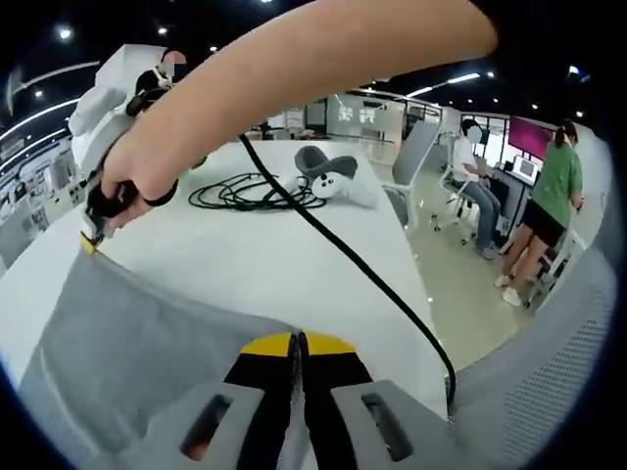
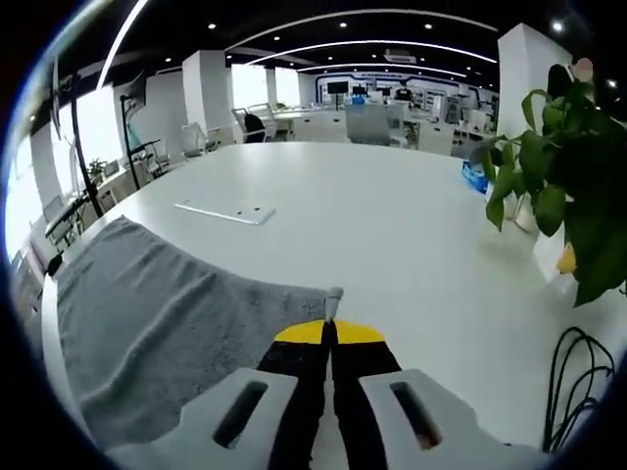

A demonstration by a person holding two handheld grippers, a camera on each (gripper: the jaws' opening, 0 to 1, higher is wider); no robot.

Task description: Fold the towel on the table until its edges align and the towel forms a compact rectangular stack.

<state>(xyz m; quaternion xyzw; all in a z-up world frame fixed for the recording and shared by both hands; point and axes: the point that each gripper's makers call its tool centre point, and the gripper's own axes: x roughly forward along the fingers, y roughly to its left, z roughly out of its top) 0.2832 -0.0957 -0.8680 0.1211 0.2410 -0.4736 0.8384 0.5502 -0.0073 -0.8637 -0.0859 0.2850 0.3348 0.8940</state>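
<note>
Left gripper view: the left gripper (image 1: 297, 343) has its yellow-tipped jaws pressed together on the near edge of the grey towel (image 1: 127, 343), pinching the cloth. The towel lies on the white table (image 1: 265, 255), and its long axis runs from this gripper away to a far corner, where the right gripper (image 1: 90, 240) clamps it. A hand (image 1: 142, 166) holds that gripper, the bare forearm crossing the view above the towel. Beyond the towel a coil of black cable (image 1: 250, 193) rests on the table, one strand trailing back past the towel's near edge. Just beside the coil sits a grey and white headset-like device (image 1: 333, 176). Off the table's far side, one person sits at a desk and another stands in a green top (image 1: 558, 181).

Right gripper view: the right gripper (image 2: 330, 328) is closed on a towel (image 2: 157, 313) corner, a small tip of cloth sticking up between the jaws. The towel spreads from that corner along the table (image 2: 372, 215) edge. Beyond the towel lies a flat white strip (image 2: 225, 211). A green potted plant (image 2: 573, 176) stands at the table's far side from the towel, with black cable loops (image 2: 578, 382) below it.
</note>
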